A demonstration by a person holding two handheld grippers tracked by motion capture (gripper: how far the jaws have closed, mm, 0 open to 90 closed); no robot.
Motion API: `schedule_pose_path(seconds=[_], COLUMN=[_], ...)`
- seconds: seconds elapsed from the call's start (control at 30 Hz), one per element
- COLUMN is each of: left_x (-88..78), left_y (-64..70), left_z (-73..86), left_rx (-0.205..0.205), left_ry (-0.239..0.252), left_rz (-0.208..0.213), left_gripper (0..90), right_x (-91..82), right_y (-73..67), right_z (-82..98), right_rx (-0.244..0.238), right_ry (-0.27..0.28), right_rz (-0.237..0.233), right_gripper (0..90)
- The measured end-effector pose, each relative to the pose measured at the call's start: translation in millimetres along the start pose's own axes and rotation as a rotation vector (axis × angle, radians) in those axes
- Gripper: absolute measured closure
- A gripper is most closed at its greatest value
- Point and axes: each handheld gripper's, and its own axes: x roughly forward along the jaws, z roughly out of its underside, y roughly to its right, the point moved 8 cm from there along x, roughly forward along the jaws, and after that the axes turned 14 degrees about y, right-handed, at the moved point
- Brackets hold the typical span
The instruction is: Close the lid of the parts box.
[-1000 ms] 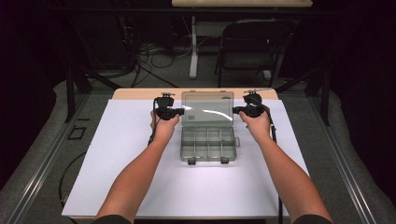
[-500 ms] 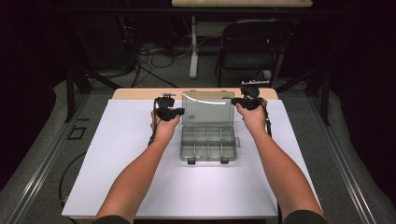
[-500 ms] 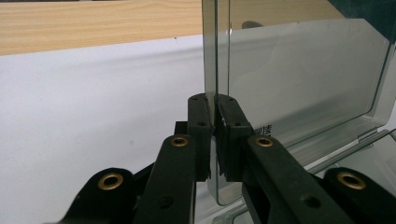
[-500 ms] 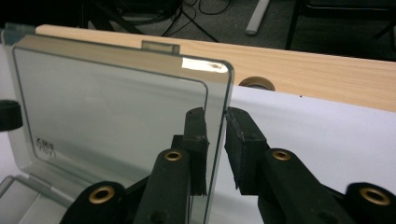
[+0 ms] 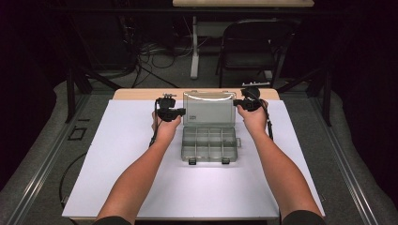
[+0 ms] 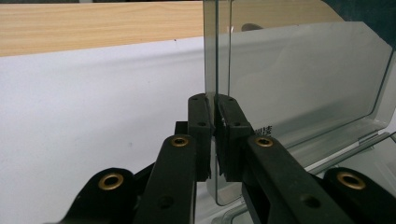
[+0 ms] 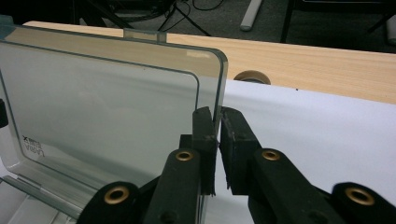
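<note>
A clear plastic compartment box (image 5: 209,144) lies open mid-table, its lid (image 5: 209,108) standing upright at the back. My left gripper (image 5: 182,112) is at the lid's left edge. In the left gripper view the left gripper (image 6: 215,100) is shut on that thin edge of the lid (image 6: 299,79). My right gripper (image 5: 236,103) is at the lid's right edge. Its jaws have just been closing. In the right gripper view the right gripper (image 7: 218,114) pinches the rim of the lid (image 7: 102,102) near its top corner.
The box sits on a white sheet (image 5: 141,178) that covers a wooden table (image 5: 141,94). A round grommet (image 7: 252,76) sits in the wood behind the lid. A chair (image 5: 248,47) and floor cables (image 5: 155,56) are beyond the far edge.
My right gripper has shifted slightly inward onto the lid's right edge and its jaws have narrowed on it. The glare on the lid has changed. The left gripper has stayed put.
</note>
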Motion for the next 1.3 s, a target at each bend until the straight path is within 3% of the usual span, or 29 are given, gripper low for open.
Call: schedule_pose_path(seconds=[0.23,0.43,0.53,0.7,0.83,0.97,1.3], left_x=[-0.6,-3.7,-7.4,-14.3,-17.3,-15.2,1.1], left_y=[-4.8,-8.6,-9.7,-7.9,-1.1,9.2,31.6], left_z=[0.0,-6.7,-16.2,-38.1,-59.4,-74.6,-92.7], left_rx=[-0.024,-0.032,-0.04,-0.002,0.001,0.013,0.013], left_ry=[-0.004,0.02,0.051,0.063,0.094,0.092,0.064], left_rz=[0.007,-0.011,-0.008,-0.019,-0.021,-0.017,0.008], left_gripper=[83.8,69.5,62.3,54.6,51.9,50.0,52.3], right_x=[-3.7,-6.3,-7.8,-9.2,-10.6,-12.0,-14.8], right_y=[-5.3,-8.5,-9.2,-8.9,-8.5,-9.1,-9.2], right_z=[-1.8,-3.5,-3.6,-2.9,-2.2,-2.2,-1.5], right_rx=[-0.007,-0.022,-0.022,-0.023,-0.017,-0.019,-0.025], right_ry=[0.028,0.042,0.049,0.057,0.063,0.066,0.075], right_rz=[-0.009,-0.01,-0.015,-0.012,-0.014,-0.015,-0.021], right_gripper=[86.0,86.2,86.3,86.3,86.4,86.5,86.5])
